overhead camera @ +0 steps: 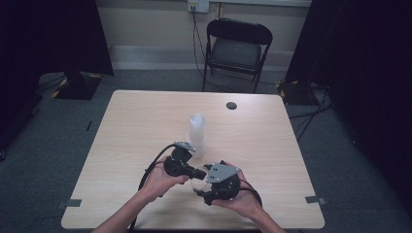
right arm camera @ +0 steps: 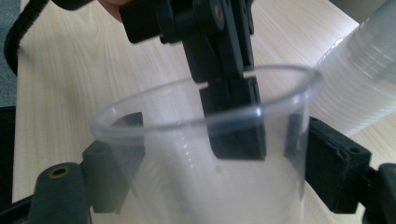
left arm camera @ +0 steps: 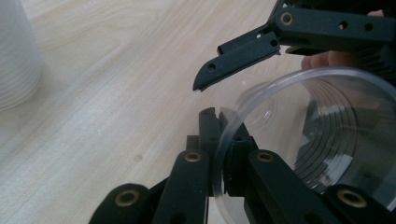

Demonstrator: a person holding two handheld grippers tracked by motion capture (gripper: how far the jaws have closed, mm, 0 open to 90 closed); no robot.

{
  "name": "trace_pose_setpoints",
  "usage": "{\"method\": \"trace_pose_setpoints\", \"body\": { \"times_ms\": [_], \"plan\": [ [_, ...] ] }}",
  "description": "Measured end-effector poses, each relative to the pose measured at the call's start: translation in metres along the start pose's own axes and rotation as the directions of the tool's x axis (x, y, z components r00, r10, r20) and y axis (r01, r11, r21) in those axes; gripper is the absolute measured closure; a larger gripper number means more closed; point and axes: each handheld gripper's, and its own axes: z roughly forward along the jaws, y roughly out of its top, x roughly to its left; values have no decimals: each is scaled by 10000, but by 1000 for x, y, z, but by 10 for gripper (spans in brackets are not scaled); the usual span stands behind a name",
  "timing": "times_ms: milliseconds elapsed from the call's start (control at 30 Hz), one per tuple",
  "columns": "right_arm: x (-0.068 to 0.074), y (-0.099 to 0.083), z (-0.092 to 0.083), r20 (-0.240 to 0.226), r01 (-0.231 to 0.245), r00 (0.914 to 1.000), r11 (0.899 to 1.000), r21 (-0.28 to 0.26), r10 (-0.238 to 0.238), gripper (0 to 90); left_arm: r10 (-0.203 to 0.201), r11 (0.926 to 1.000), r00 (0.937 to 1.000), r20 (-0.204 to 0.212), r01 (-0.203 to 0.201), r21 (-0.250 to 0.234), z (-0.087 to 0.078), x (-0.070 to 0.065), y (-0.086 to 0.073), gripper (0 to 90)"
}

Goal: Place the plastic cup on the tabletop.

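- We hold the left gripper [left arm camera: 219, 135] w/ jaws pressed together on the rim of a clear plastic cup [left arm camera: 322, 135]: one jaw inside the wall, one outside
- The right gripper [right arm camera: 205, 177] has its jaws spread to either side of the cup body [right arm camera: 196, 168], pads at or near the wall; we cannot tell if they press firmly. In the left gripper view one of its jaws stands apart above the rim
- Cup location: off the table, between both grippers near the front edge, approx. centre [overhead camera: 198, 183]
- Handling, our judgement: very light, thin-walled, flexible, smooth. Wall will buckle under hard squeeze; the rolled rim is the stiffest part, so a rim pinch or a light grip across the body suits best
- A stack of like cups [overhead camera: 197, 132] stands upright just beyond the grippers, mid-table
- Table [overhead camera: 145, 121]: pale wood-grain top, flat, w/ a dark round cable hole [overhead camera: 231, 105] near the far edge
- Room: grey carpet, black folding chair [overhead camera: 236, 48] behind the table, wall socket w/ cables, dark curtains on both sides
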Motion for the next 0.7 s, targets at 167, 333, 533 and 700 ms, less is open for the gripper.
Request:
{"method": "trace_pose_setpoints", "body": {
  "times_ms": [167, 333, 533, 700],
  "plan": [
    [2, 3, -1, 68, 189, 9998, 9996, -220, -188, 201, -54, 9999, 10000, 19, 54, 114, 2, 1, 0, 887],
    [4, 4, 0, 172, 433, 9989, 9988, -248, -429, 256, -181, 9995, 9998, -38, 182, 239, 2, 6, 1, 885],
    [3, 3, 0, 203, 447, 9988, 9986, -295, -441, 285, -423, 9987, 9991, -52, 424, 278, 3, 8, 0, 880],
    [2, 2, -1, 224, 310, 9993, 9987, -414, -301, 291, -68, 10000, 9998, -210, 69, 63, 3, 6, -1, 861]
  ]
}}
